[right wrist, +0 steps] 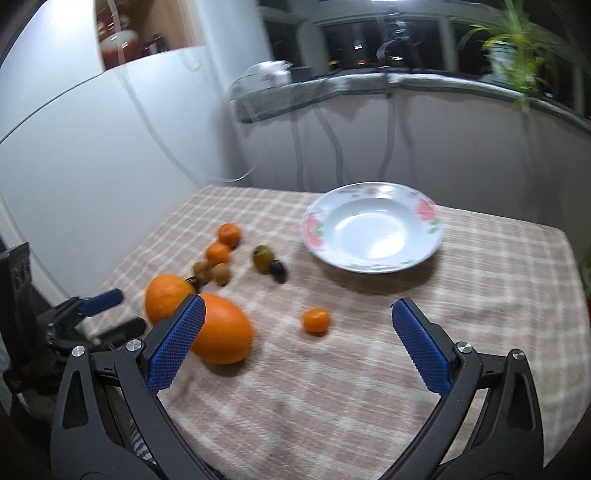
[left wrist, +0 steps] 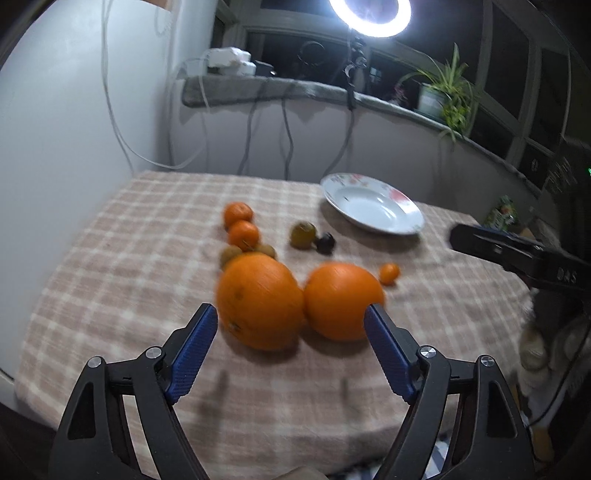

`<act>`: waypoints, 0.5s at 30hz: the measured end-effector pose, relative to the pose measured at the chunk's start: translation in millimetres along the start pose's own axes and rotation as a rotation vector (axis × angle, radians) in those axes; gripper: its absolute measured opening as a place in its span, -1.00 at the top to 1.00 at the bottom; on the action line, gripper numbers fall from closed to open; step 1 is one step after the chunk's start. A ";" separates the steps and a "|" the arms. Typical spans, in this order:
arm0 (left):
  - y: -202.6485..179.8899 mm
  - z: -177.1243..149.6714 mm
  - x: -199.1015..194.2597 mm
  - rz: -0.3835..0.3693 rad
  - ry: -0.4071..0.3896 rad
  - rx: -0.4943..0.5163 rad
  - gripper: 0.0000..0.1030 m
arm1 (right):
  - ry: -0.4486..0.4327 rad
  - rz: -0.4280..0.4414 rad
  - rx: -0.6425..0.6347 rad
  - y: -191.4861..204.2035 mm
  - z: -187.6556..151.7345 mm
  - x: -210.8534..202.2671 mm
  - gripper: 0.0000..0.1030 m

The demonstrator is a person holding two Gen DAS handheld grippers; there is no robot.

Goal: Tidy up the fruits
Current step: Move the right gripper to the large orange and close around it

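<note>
Two big oranges (left wrist: 260, 301) (left wrist: 341, 301) lie side by side on the checked tablecloth, just ahead of my open, empty left gripper (left wrist: 291, 321). Behind them lie two mandarins (left wrist: 238, 215) (left wrist: 243, 235), two small brown fruits (left wrist: 231, 256), a green-brown fruit (left wrist: 303, 234), a dark fruit (left wrist: 325, 243) and a tiny orange fruit (left wrist: 389, 273). An empty white floral plate (left wrist: 402, 221) stands at the back right. My right gripper (right wrist: 297, 314) is open and empty above the cloth, with the tiny orange fruit (right wrist: 316, 320) between its fingers' line and the plate (right wrist: 314, 229) beyond.
The table (left wrist: 110, 258) stands against a white wall on the left and a low wall with hanging cables at the back. A ledge above carries a ring light (left wrist: 369, 16), a plant (left wrist: 443, 96) and boxes. The right gripper's body (left wrist: 517, 254) shows at the right edge.
</note>
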State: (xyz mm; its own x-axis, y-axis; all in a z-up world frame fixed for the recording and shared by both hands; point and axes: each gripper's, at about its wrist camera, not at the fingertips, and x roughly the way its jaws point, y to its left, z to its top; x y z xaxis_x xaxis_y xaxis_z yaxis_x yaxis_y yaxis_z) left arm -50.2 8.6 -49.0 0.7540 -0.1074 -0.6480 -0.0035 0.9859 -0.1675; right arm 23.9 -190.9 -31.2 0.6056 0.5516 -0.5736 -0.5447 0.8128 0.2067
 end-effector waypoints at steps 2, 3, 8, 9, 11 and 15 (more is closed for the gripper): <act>-6.1 -4.8 2.6 -0.027 0.022 -0.001 -0.56 | 0.031 0.048 -0.048 8.1 2.0 9.4 -1.00; -9.5 -6.8 3.7 -0.038 0.030 -0.001 -0.56 | 0.044 0.071 -0.068 11.0 2.5 12.6 -1.00; -21.5 -14.1 11.0 -0.076 0.071 0.000 -0.40 | 0.128 0.206 -0.152 20.6 6.7 33.8 -0.95; -23.0 -14.8 12.7 -0.081 0.076 -0.004 -0.38 | 0.146 0.221 -0.165 21.1 7.0 38.6 -0.93; -23.5 -14.9 16.5 -0.089 0.085 -0.015 -0.38 | 0.189 0.252 -0.190 22.4 8.1 47.8 -0.91; -25.7 -15.3 25.8 -0.098 0.105 -0.037 -0.33 | 0.248 0.306 -0.237 26.1 8.6 61.7 -0.87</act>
State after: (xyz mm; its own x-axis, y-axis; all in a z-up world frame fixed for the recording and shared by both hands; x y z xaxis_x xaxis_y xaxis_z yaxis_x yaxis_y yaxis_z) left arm -40.7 -21.5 -72.7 0.6793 -0.2180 -0.7007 0.0411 0.9647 -0.2602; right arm 52.1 -134.0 -54.4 0.2548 0.6747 -0.6927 -0.8121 0.5382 0.2254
